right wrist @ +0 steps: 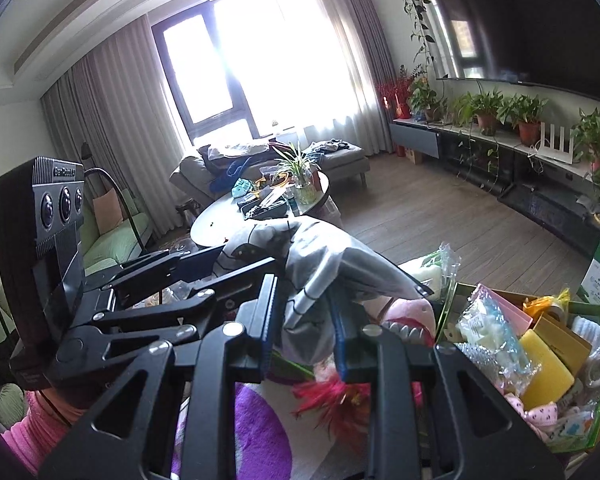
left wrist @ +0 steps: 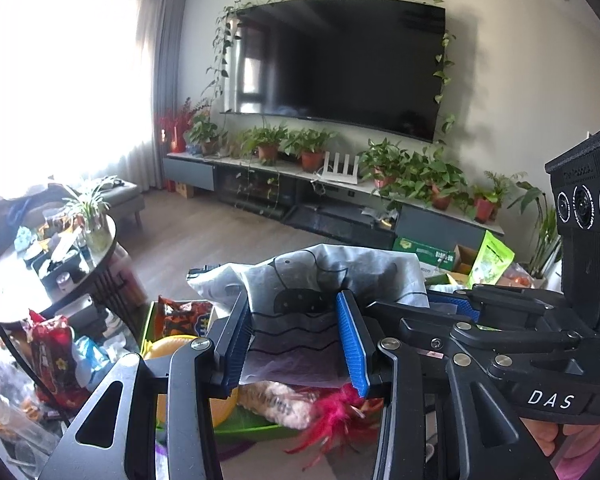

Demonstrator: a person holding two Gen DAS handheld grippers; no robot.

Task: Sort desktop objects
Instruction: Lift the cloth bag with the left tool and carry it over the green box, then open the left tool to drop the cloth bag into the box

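Both pairs of tongs are on one thing: a pale grey printed cloth bag, held up in the air between the two hands, above the clutter and not resting on anything. The left tongs have a flat panel of the bag spanning the gap between their blue pads, and the pads appear to pinch its edges; the right tongs are clamped narrow on a bunched fold of the same bag. Holding it from two sides like this looks like a way to keep the limp fabric spread, perhaps so it can be folded or laid down neatly, though that is my guess. Below the bag lies a pink feather toy, and off to the right sits a green-walled box already crowded with small things: one yellow sponge, one roll of tape, one crinkled clear packet. Further back a round dark worktop carries one potted spider plant. I count two tongs, one bag, one box.
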